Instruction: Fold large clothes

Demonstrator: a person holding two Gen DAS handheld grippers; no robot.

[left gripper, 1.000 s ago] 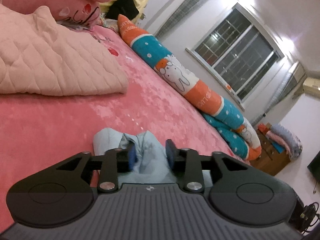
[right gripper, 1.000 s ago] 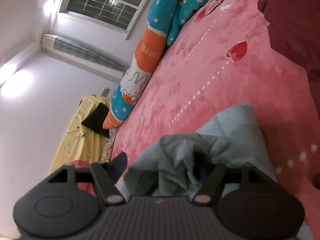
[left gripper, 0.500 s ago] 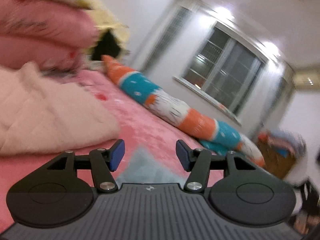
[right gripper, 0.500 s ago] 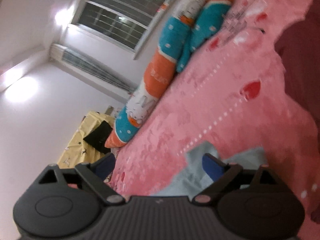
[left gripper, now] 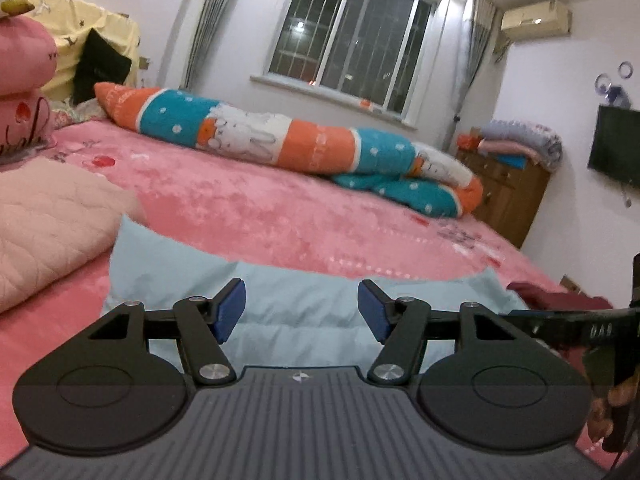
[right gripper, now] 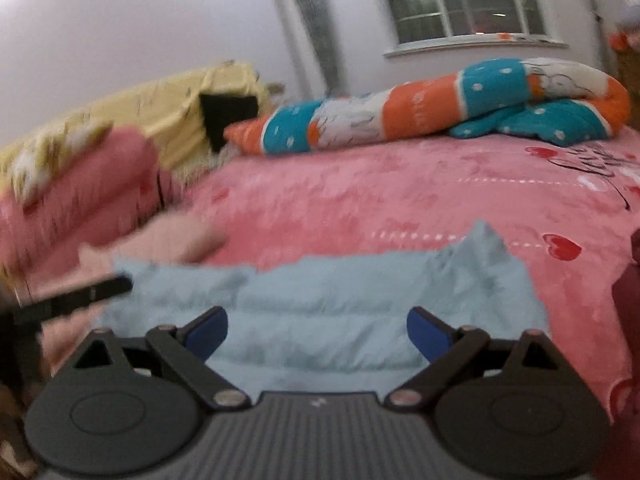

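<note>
A light blue padded garment (left gripper: 168, 264) lies spread flat across the pink bedspread (left gripper: 280, 220), its far edge a little rumpled at the right (right gripper: 480, 256). My left gripper (left gripper: 300, 292) hovers over the garment's near part with its jaws opening; nothing is between the blue pads (left gripper: 230, 308). My right gripper (right gripper: 316, 320) stands wide open above the same garment, holding nothing. Both point slightly downward across the bed toward the window. A hand (left gripper: 616, 400) shows at the right edge of the left wrist view.
A folded pale pink quilt (left gripper: 48, 232) lies left of the garment, with pink pillows (left gripper: 24, 80) stacked behind it. A long orange and teal bolster (left gripper: 280, 144) runs along the far side. A dark red garment (left gripper: 560, 296) sits at the right. A wooden dresser (left gripper: 508, 196) stands beyond the bed.
Both grippers let go of the bunched blue cloth, opened their jaws, rolled level and drew back. The garment now lies flat on the bed.
</note>
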